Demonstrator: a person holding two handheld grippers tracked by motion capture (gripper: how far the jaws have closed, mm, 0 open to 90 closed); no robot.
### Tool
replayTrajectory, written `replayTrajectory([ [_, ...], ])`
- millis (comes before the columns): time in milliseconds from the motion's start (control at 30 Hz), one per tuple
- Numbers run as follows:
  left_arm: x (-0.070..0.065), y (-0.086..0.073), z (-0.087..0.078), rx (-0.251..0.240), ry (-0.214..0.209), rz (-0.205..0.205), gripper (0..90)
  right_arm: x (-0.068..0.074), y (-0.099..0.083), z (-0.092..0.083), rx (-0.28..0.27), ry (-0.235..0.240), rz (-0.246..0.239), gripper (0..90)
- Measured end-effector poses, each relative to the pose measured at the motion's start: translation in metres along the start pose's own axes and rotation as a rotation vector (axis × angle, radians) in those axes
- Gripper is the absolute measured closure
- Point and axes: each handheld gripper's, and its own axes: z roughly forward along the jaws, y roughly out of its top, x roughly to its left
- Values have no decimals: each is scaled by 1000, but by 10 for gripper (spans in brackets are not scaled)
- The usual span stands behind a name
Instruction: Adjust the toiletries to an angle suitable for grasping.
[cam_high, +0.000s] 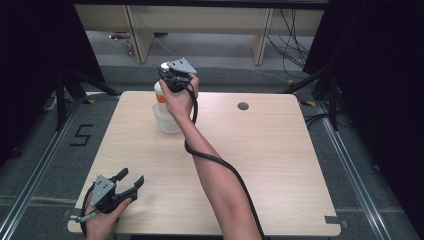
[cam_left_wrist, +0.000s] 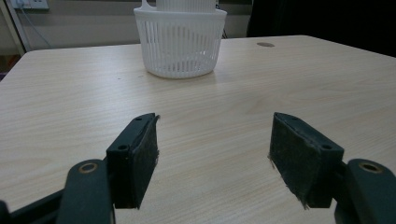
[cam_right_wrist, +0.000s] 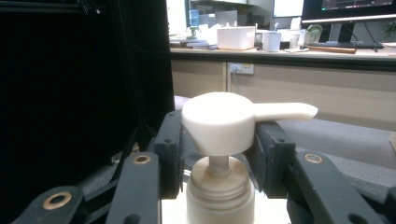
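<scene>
A white pump bottle (cam_high: 159, 93) with an orange label stands upright in a small white slatted basket (cam_high: 168, 125) at the far middle-left of the wooden table (cam_high: 270, 150). My right gripper (cam_high: 168, 76) is at the bottle's top. In the right gripper view its jaws (cam_right_wrist: 220, 140) sit against both sides of the cream pump head (cam_right_wrist: 219, 119), whose spout points right. My left gripper (cam_high: 131, 176) rests near the table's front left corner, open with nothing between its pads (cam_left_wrist: 215, 154). Straight ahead of it stands the basket (cam_left_wrist: 180, 44), holding the bottle's base (cam_left_wrist: 187, 4).
A round cable hole (cam_high: 243, 106) sits in the table's far right part. The right gripper's black cable (cam_high: 220, 162) trails along the forearm over the table's middle. Black curtains flank the table, and desk legs (cam_high: 260, 40) stand on the floor beyond.
</scene>
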Motion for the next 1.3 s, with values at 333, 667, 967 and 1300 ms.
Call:
replayTrajectory([
  [333,0,0,0,4,2,0,318,0,-9,1,24,-13,16,598],
  [667,0,0,-1,2,3,-4,317,-2,-16,4,28,-3,3,598],
  [967,0,0,0,2,1,-1,317,0,-21,5,40,-11,13,598],
  [1300,0,0,-1,2,1,0,318,2,-24,4,51,-18,21,598],
])
